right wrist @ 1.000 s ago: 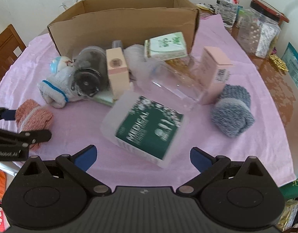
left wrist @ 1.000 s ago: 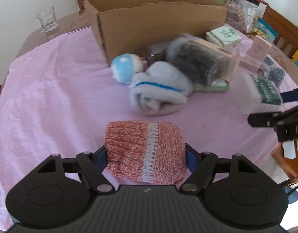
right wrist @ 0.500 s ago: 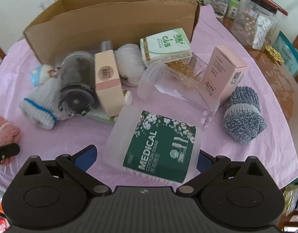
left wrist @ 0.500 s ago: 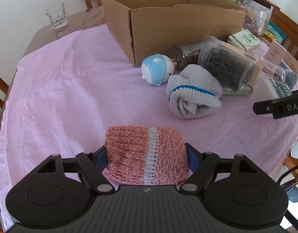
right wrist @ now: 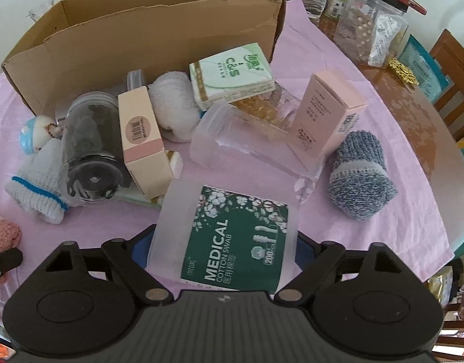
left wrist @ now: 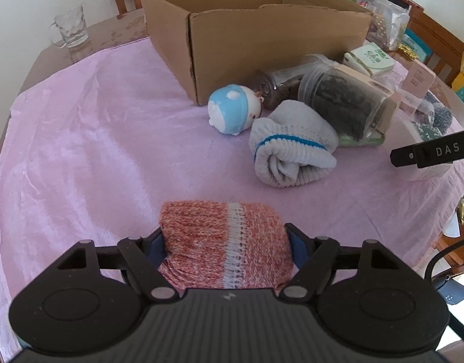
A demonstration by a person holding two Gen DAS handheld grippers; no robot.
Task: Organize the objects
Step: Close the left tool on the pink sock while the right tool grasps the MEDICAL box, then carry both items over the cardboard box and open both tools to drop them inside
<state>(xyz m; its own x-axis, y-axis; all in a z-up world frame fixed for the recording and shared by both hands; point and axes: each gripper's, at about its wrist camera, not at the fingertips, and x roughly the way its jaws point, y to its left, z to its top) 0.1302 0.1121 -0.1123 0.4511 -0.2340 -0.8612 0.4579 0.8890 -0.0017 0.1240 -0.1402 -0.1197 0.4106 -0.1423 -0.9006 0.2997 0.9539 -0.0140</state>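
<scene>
Nearest in the left wrist view, the left gripper [left wrist: 224, 243] has a rolled pink sock [left wrist: 224, 248] pinched between its blue pads, the jaws about half open and pressing on both sides of the roll; they have just been closing a little on it. Nearest in the right wrist view, the right gripper [right wrist: 222, 239] has its jaws on either side of a frosted cotton swab tub [right wrist: 228, 233] with a green label, and they have just been closing in on it; the pads look to be against the tub's sides. Both things sit at the near edge of a table under a pink cloth [left wrist: 95, 139]. A little farther, left of the tub, lie a white sock with a blue stripe [right wrist: 38, 193], a clear jar of dark stuff [right wrist: 89, 151] on its side and a peach box [right wrist: 142, 139] leaning on it. A small blue and white toy [left wrist: 233, 109] lies just beyond the white sock. To the right lie an empty clear jar [right wrist: 247, 142], a pink box [right wrist: 328, 112] and a rolled grey sock [right wrist: 360, 175]. Farther back a green tissue pack [right wrist: 232, 74] rests on the pile, and behind it all stands an open cardboard box [right wrist: 159, 39].
</scene>
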